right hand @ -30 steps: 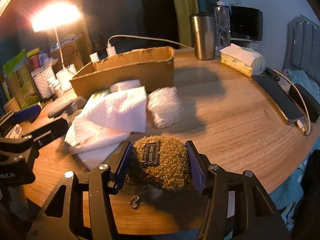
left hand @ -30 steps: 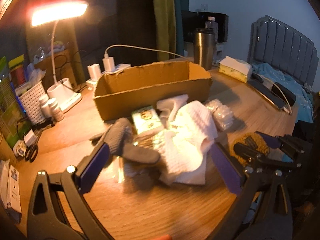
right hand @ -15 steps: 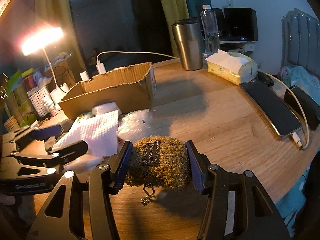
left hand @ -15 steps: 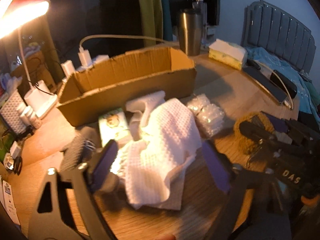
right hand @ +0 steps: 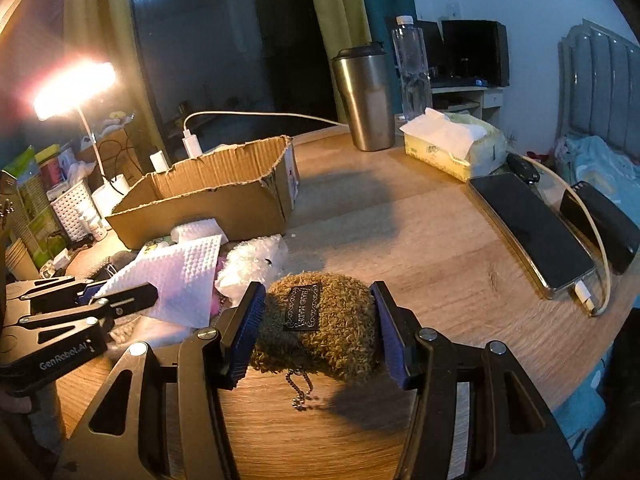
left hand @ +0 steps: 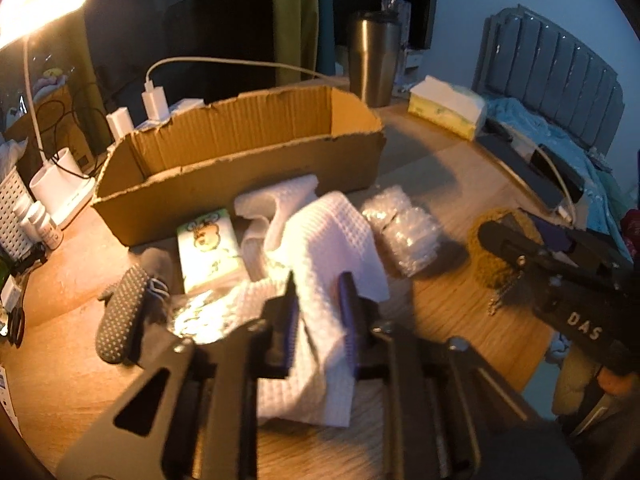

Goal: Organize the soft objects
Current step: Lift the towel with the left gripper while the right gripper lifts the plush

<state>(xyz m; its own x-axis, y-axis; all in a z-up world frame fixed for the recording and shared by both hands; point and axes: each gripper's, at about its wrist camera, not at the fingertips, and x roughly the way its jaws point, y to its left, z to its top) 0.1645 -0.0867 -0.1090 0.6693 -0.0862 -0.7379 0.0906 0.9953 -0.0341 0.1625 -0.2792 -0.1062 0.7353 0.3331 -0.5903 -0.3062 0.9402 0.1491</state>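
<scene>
My left gripper [left hand: 318, 312] is shut on a white waffle cloth [left hand: 320, 252] and pinches a fold of it just above the table. The cloth also shows in the right wrist view [right hand: 180, 276]. My right gripper [right hand: 316, 324] is shut on a fuzzy olive-brown pouch [right hand: 320, 328] with a black label and a small chain, held at the table surface. The pouch also shows in the left wrist view [left hand: 496, 248]. An open cardboard box [left hand: 240, 172] stands behind the pile. A bubble-wrap packet [left hand: 404, 232], a tissue pack [left hand: 208, 248] and a dotted grey glove [left hand: 120, 320] lie beside the cloth.
A steel tumbler [right hand: 366, 100], a tissue box [right hand: 452, 144], a phone [right hand: 528, 228] with cable and a black power bank [right hand: 600, 224] are at the back right. A lit desk lamp [left hand: 40, 12], chargers and a white basket [left hand: 12, 216] are at the left.
My left gripper has moved right from the grey glove onto the white cloth and closed on it. My right gripper has stayed shut on the pouch and shifted it right and slightly up.
</scene>
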